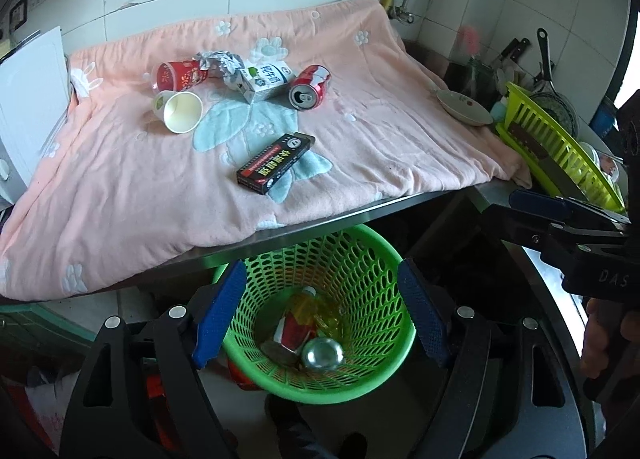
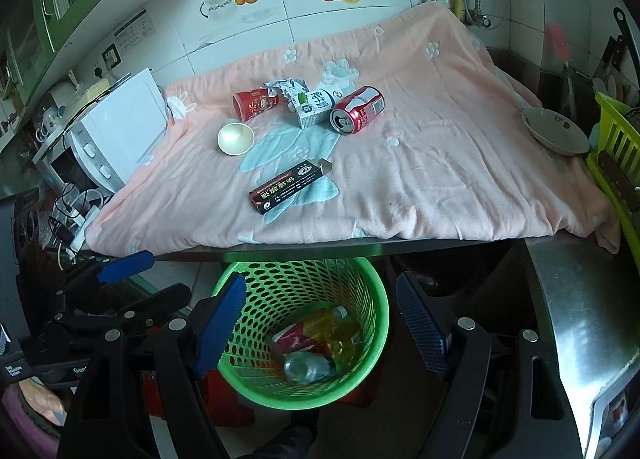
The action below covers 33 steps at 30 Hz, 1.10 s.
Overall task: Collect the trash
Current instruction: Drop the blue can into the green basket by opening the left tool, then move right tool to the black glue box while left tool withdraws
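Both grippers, left [image 1: 320, 315] and right [image 2: 320, 323], gape empty over a green basket [image 1: 384, 259] holding some trash; cups, carton, can [image 1: 310, 87], box [image 1: 276, 163] remain on the cloth.

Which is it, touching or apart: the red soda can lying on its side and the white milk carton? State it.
Cannot tell. In both wrist views the red soda can meets the white milk carton with no visible gap, but overlap could hide one.

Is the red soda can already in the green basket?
No. The red soda can lies on its side on the pink blanket, up on the counter above the green basket.
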Motion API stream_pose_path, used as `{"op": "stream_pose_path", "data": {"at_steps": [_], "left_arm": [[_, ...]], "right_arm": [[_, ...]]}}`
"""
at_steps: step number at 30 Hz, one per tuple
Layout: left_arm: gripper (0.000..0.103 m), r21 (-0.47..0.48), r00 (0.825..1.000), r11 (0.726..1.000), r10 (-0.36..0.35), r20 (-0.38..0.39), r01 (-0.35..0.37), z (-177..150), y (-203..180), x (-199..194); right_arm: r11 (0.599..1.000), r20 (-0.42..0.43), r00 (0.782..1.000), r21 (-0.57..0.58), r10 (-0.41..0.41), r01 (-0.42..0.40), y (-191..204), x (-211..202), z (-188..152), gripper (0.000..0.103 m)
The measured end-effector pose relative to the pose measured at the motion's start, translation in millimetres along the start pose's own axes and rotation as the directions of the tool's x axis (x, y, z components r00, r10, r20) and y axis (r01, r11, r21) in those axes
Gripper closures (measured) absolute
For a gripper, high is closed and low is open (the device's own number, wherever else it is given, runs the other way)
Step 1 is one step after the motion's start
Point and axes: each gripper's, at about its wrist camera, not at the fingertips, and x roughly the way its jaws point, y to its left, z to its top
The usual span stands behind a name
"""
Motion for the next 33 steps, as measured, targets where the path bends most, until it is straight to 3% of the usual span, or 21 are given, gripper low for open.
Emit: {"op": "stream_pose_path", "data": {"at_steps": [12,21,33], "left_arm": [[0.025,-0.129,0.993,0.987,0.103,0.053,-0.095,9,66,-21],[0.025,-0.210,0.988,0.970,0.137,0.064,-0.121,17,116,-16],[0.025,-0.252,0.989,0.961,0.132,0.059,-0.114,44,175,5]], "right_arm": [[0.996,-0.089,0.993,0.048,0.083,-0.079,25,50,36,0.028],[0.983,-0.185,0.970,0.117,0.159,-0.138,53,115,78,0.035],[0.952,-0.300,0.943,0.303,0.145,-0.050,56,208,122,0.044]]}}
